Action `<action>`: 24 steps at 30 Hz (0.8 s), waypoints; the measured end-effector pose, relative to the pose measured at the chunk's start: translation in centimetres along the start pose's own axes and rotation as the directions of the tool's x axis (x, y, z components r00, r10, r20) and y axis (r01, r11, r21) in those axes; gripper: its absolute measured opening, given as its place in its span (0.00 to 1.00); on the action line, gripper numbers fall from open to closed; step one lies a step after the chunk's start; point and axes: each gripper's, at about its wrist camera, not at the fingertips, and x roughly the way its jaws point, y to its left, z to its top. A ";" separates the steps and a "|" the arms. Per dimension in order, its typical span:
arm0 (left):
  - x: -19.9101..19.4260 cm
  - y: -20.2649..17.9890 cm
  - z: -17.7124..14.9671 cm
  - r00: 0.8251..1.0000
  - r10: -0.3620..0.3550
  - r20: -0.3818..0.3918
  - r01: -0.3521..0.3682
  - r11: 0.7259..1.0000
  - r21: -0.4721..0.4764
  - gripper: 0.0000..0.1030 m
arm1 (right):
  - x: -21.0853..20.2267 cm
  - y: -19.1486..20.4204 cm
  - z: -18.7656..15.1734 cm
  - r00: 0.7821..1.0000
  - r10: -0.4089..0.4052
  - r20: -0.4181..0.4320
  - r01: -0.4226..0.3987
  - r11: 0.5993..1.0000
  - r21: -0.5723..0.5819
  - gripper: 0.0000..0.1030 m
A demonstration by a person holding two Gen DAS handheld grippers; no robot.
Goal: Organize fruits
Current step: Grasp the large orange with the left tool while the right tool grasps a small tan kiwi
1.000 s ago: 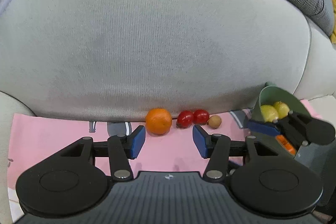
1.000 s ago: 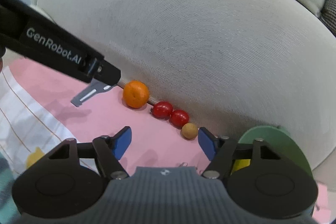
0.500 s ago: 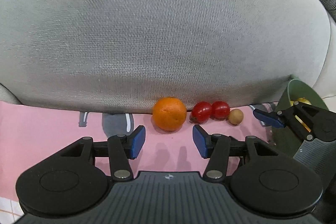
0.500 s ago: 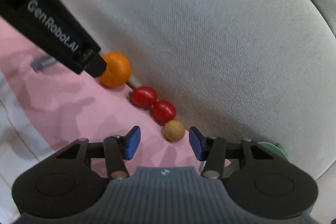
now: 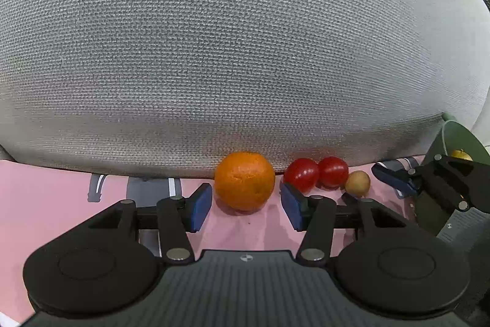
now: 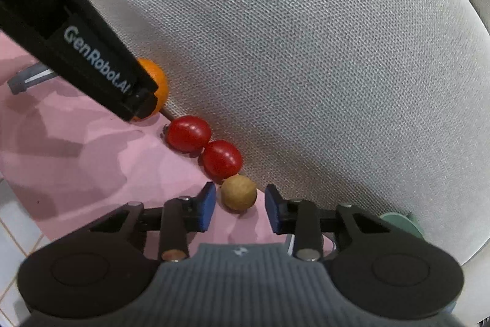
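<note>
Four fruits are lined up along the foot of a big grey cushion (image 5: 232, 45), all sitting on a pink mat (image 5: 46, 192): an orange (image 5: 244, 180), then two red tomatoes touching each other (image 5: 301, 174) (image 5: 333, 171), then a small tan round fruit (image 5: 357, 183) right against the second tomato.

The left gripper (image 5: 246, 206) is held spread, its blue pads either side of the orange's near face, with a gap visible on both sides, so nothing is being pinched there. In the right wrist view that gripper's black body is seen across the orange (image 6: 157, 88), hiding most of it.

The right gripper (image 6: 240, 206) is lined up on the tan fruit (image 6: 239, 192), and its jaws are closing. The fruit is sat between the blue pads, but a sliver of pink mat is still seen on each side, so no contact is made yet.

Off to the right, a green bowl (image 5: 459, 140) is tipped up against the cushion, with something yellow (image 5: 461, 154) seen inside it.
</note>
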 end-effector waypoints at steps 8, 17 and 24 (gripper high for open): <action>1.0 -0.1 -0.2 1.000 0.011 -0.015 -0.011 1.000 -0.005 0.53 | 0.3 -0.2 -0.2 1.000 0.005 0.001 -0.005 1.000 0.010 0.22; 0.7 -0.8 0.5 0.999 0.032 -0.017 -0.032 0.999 -0.012 0.48 | -1.7 -0.7 0.1 1.000 0.002 0.008 -0.002 1.000 0.015 0.22; -2.6 -0.5 -0.4 1.000 0.020 0.010 -0.020 0.998 -0.067 0.46 | -5.6 -0.9 0.5 0.999 0.024 0.041 -0.025 0.999 0.031 0.22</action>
